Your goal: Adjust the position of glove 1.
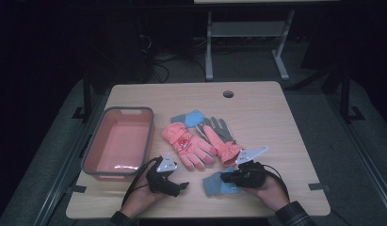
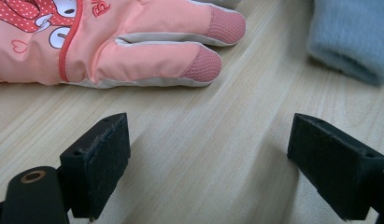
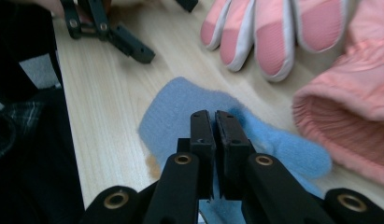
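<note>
Jaws of the right gripper (image 3: 213, 116) pinch the blue mitten (image 3: 180, 112) (left gripper (image 2: 208, 154) gapes wide); pink tub (image 1: 116, 141) holds nothing.

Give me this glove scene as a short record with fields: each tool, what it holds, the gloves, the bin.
right tool: jaws shut on the near blue glove
left tool: jaws open, holding nothing, over bare table
pink gloves: two, lying at mid-table
grey glove: partly under a pink glove
far blue glove: behind the pink gloves
bin: pink inside, grey rim, at table's left, nothing in it
</note>
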